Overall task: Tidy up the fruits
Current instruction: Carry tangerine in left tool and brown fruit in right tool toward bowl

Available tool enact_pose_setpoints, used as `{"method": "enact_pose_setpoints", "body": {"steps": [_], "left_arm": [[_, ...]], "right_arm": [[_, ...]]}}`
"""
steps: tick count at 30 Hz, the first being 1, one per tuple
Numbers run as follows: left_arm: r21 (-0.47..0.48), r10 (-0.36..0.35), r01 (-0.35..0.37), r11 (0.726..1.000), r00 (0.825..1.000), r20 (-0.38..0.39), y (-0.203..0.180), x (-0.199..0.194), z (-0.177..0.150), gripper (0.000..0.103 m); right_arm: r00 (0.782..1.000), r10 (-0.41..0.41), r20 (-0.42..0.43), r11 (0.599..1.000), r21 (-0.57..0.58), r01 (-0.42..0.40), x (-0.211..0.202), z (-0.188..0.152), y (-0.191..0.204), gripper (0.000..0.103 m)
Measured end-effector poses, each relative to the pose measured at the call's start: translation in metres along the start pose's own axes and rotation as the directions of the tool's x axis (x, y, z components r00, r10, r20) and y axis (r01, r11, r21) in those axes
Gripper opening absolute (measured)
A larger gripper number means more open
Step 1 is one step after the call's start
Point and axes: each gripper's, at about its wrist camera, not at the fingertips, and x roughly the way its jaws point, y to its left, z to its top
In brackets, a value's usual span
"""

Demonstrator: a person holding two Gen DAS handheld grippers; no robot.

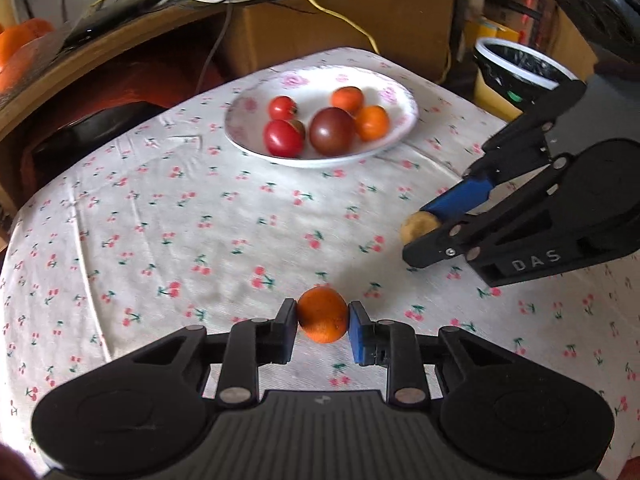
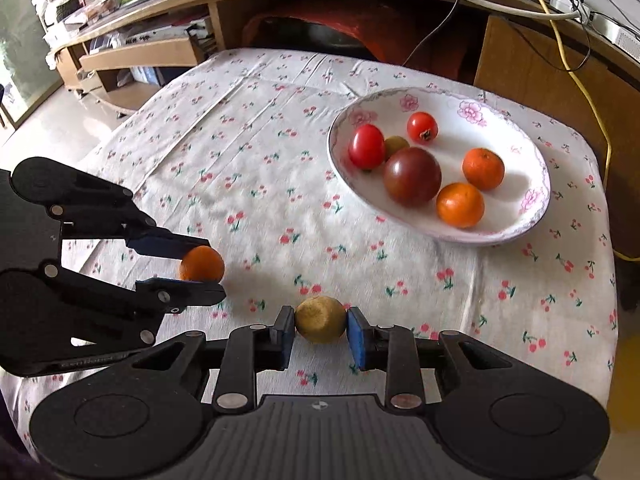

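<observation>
Between plate [image 1: 404, 120] and grippers, bare cloth [image 1: 200, 240]; left gripper [image 1: 323, 322] pinching orange [image 1: 322, 315], right gripper [image 2: 320, 326] kiwi [image 2: 320, 319].

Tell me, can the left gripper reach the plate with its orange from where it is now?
Probably yes. The left gripper holds the orange, and only bare tablecloth lies between it and the plate.

At the bottom centre of the frame, an orange [image 1: 322, 314] is clamped between the fingers of the left gripper [image 1: 323, 322]. At the right edge, a yellowish fruit [image 1: 420, 227] is pinched by the right gripper [image 1: 430, 230]. In the upper middle, a plate [image 1: 400, 120] is seen on the cherry-print cloth [image 1: 180, 220], holding two red tomatoes [image 1: 283, 138], a dark tomato [image 1: 332, 131] and two oranges [image 1: 372, 122].
</observation>
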Motion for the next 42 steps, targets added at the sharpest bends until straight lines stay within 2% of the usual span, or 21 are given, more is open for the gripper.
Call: {"method": "enact_pose_setpoints", "body": {"steps": [12, 19, 25, 35, 37, 40, 42], "left_arm": [[0.010, 0.020, -0.020, 1.000, 1.000, -0.011, -0.006, 0.002, 0.000, 0.036], [-0.045, 0.010, -0.011, 0.999, 1.000, -0.019, 0.000, 0.003, -0.002, 0.038], [-0.091, 0.015, -0.016, 0.996, 1.000, -0.013, 0.001, 0.003, -0.002, 0.036], [-0.042, 0.029, -0.030, 0.999, 0.999, -0.022, -0.010, -0.001, 0.001, 0.035], [-0.035, 0.019, -0.019, 0.999, 1.000, -0.015, -0.013, -0.005, 0.002, 0.035], [0.025, 0.028, -0.029, 0.999, 1.000, 0.009, -0.022, -0.015, 0.006, 0.035], [0.025, 0.025, -0.026, 0.999, 0.999, 0.030, -0.022, -0.023, 0.012, 0.035]], "right_arm": [[1.000, -0.014, -0.019, 1.000, -0.009, 0.013, 0.004, -0.001, 0.003, 0.028], [1.000, -0.025, -0.016, 0.999, 0.029, 0.025, 0.001, -0.005, 0.002, 0.028], [0.998, -0.067, -0.018, 0.995, 0.078, 0.069, -0.003, -0.012, 0.009, 0.025], [0.986, -0.166, -0.028, 0.971, 0.169, 0.169, -0.018, -0.024, 0.025, 0.023], [0.980, -0.194, -0.034, 0.964, 0.177, 0.197, -0.025, -0.027, 0.028, 0.022], [0.972, -0.230, -0.044, 0.953, 0.194, 0.234, -0.037, -0.030, 0.033, 0.017], [0.969, -0.243, -0.045, 0.949, 0.198, 0.247, -0.044, -0.028, 0.035, 0.017]]}}
